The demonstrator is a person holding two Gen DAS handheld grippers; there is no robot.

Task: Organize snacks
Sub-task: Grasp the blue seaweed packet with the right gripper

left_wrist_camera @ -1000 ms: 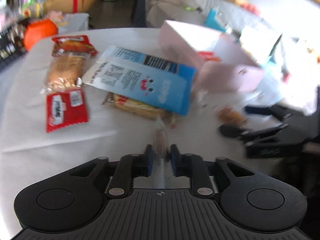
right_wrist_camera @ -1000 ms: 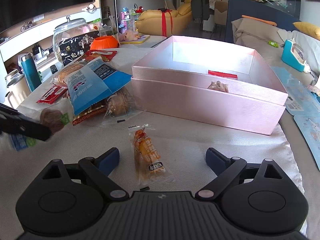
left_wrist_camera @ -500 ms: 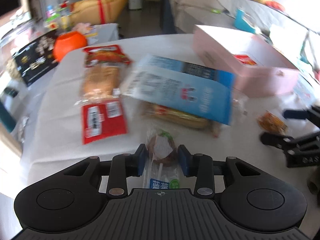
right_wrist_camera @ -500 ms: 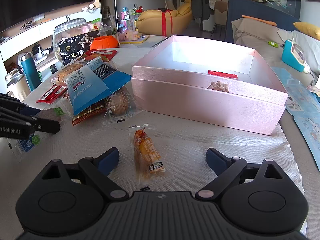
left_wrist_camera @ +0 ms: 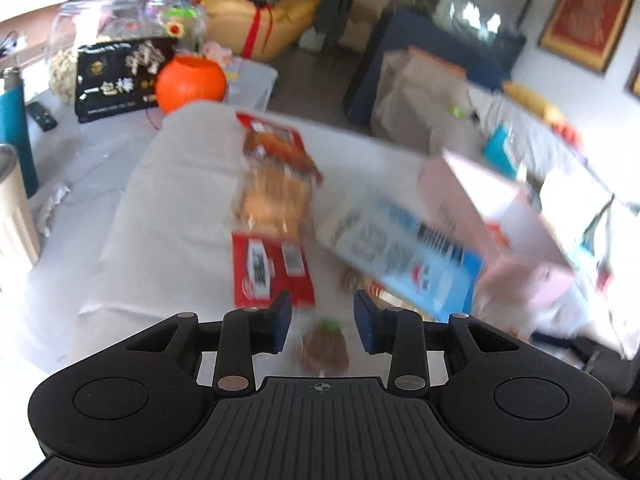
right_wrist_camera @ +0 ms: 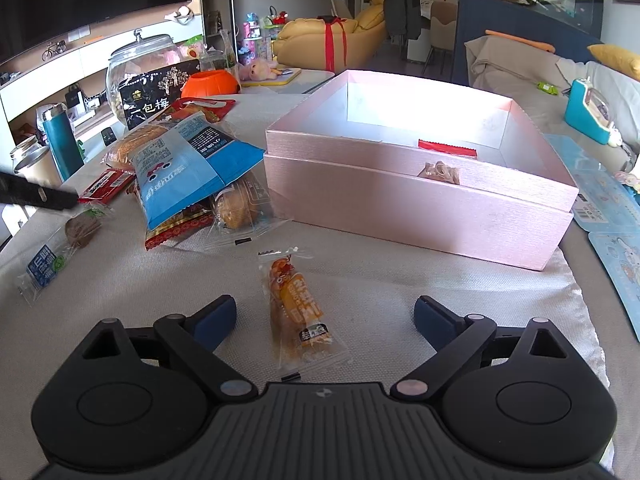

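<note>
My left gripper (left_wrist_camera: 322, 318) is open above a clear-wrapped brown round snack (left_wrist_camera: 323, 348), which lies on the cloth; it also shows in the right wrist view (right_wrist_camera: 82, 229). My right gripper (right_wrist_camera: 324, 316) is open and empty, with an orange wrapped snack (right_wrist_camera: 298, 312) lying between its fingers. The open pink box (right_wrist_camera: 420, 184) stands beyond it and holds a red packet (right_wrist_camera: 447, 148) and a small wrapped sweet (right_wrist_camera: 440, 171). A blue bag (right_wrist_camera: 184, 164) rests on other snacks at the left.
A red packet (left_wrist_camera: 272, 268), a bread pack (left_wrist_camera: 274, 196) and a blurred blue bag (left_wrist_camera: 404, 248) lie ahead of the left gripper. An orange bowl (left_wrist_camera: 190, 82), a black packet (right_wrist_camera: 160, 96), a glass jar (right_wrist_camera: 140, 60) and a teal bottle (right_wrist_camera: 62, 142) stand at the far left.
My left gripper opened and let go of the brown round snack, which now lies on the cloth. The left view swung and lifted. The right gripper has not moved.
</note>
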